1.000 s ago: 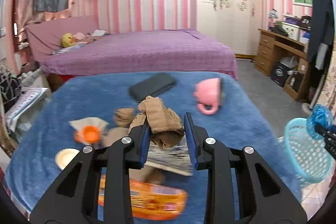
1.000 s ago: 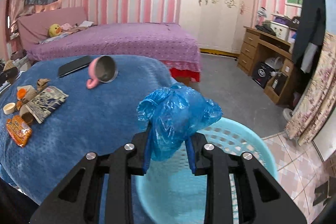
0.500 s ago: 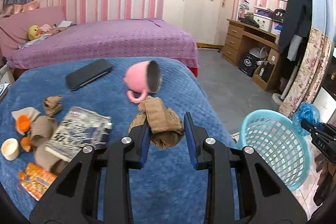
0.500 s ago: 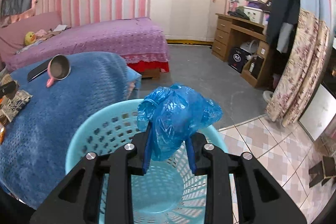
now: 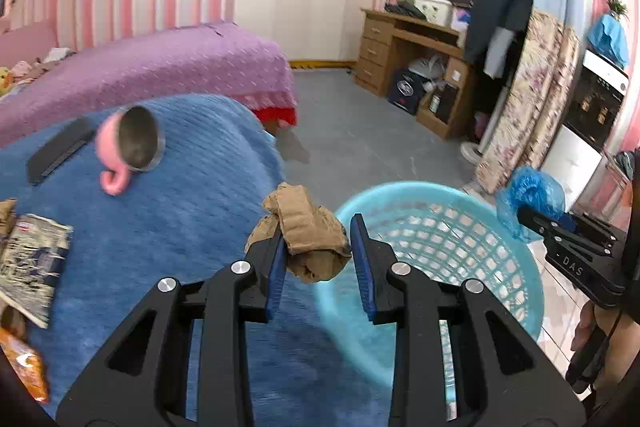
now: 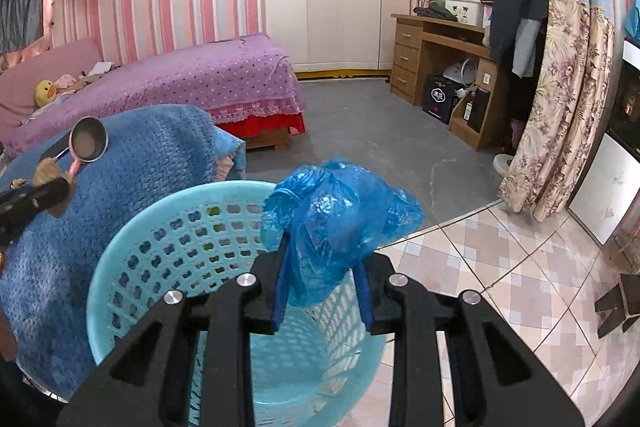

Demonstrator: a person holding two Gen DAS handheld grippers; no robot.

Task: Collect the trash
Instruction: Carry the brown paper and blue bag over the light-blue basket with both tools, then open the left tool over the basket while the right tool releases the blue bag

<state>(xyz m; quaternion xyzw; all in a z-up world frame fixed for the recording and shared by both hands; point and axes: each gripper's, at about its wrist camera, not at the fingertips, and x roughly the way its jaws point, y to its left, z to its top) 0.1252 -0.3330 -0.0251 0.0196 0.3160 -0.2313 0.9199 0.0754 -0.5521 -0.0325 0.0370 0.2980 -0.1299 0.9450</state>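
My left gripper is shut on a crumpled brown paper wad, held at the near-left rim of the light-blue mesh basket. My right gripper is shut on a crumpled blue plastic bag and hangs over the basket, whose inside looks bare. From the left wrist view the right gripper with its blue bag sits at the basket's far right rim. In the right wrist view the left gripper's tip and the brown wad show at the left edge.
The blue blanket-covered table holds a tipped pink cup, a dark phone, a printed wrapper and an orange packet. A purple bed, wooden desk and floral curtain stand around the grey and tiled floor.
My left gripper has swung right with the brown wad, from over the table's litter to the basket's rim. My right gripper has carried the blue bag from the table edge to above the basket.
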